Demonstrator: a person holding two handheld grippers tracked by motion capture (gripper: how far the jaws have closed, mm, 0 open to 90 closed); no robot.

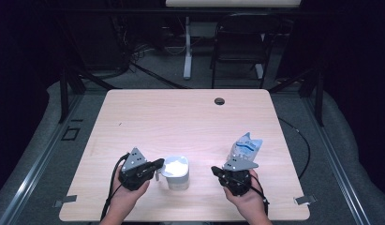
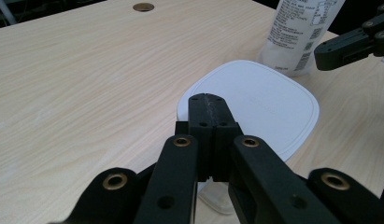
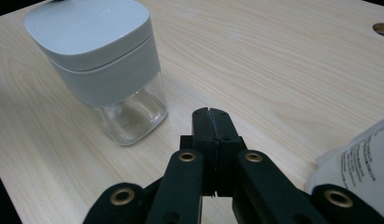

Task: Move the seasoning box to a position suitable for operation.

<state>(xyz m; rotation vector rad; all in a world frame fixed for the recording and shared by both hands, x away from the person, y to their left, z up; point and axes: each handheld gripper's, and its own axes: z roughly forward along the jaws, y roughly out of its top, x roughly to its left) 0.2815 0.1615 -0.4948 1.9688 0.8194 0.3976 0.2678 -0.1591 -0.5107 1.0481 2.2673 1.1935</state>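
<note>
A clear square jar [image 1: 176, 173] with a white lid [image 2: 255, 100] stands near the table's front edge, between my two hands. My left gripper [image 1: 158, 164] sits at the jar's left, shut and empty, its tips [image 2: 206, 99] over the lid's near edge. At the jar's right, a short way off, my right gripper [image 1: 214, 170] is shut with nothing in it, its tips [image 3: 210, 112] pointing toward the jar [image 3: 119, 100]. A white and blue pouch [image 1: 245, 146] stands just behind the right hand; its printed side [image 2: 302, 32] faces the left gripper view.
The pale wooden table [image 1: 181, 117] has a round cable hole [image 1: 219, 101] near its far edge. A dark folding chair [image 1: 239, 44] and a white desk leg [image 1: 187, 47] stand beyond the table.
</note>
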